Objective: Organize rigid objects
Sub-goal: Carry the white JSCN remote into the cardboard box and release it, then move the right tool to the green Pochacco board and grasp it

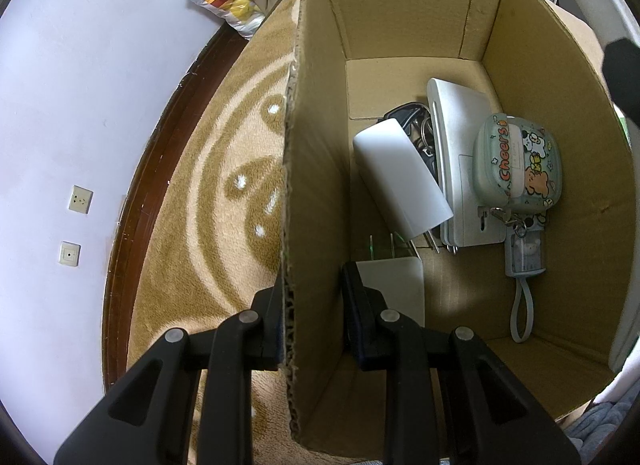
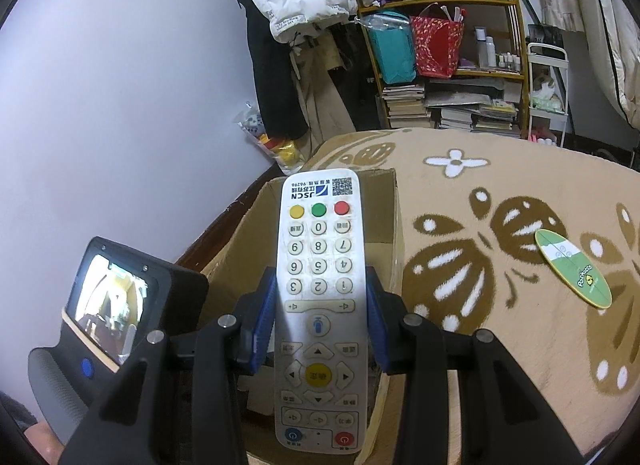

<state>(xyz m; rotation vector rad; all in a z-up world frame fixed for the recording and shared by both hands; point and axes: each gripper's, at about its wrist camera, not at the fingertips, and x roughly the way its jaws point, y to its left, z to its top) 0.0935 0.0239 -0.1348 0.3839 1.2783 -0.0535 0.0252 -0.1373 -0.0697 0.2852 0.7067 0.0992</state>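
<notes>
My left gripper [image 1: 312, 305] straddles the left wall of an open cardboard box [image 1: 316, 169], one finger outside and one inside; the jaws stand apart around the wall, and I cannot tell whether they pinch it. Inside the box lie a white power bank [image 1: 400, 177], a flat white device [image 1: 460, 153], a mint cartoon pouch [image 1: 516, 161] with a strap, black glasses [image 1: 412, 121] and a white block [image 1: 396, 285]. My right gripper [image 2: 320, 305] is shut on a white remote control [image 2: 320, 297], held above the box [image 2: 384, 217].
The box sits on a tan butterfly-patterned blanket [image 2: 500, 193]. A green oval card [image 2: 574, 273] lies on the blanket to the right. A white wall [image 1: 80, 105] with sockets is on the left. Cluttered shelves [image 2: 448, 65] and hanging clothes stand behind. The left gripper's camera body [image 2: 112, 305] is at lower left.
</notes>
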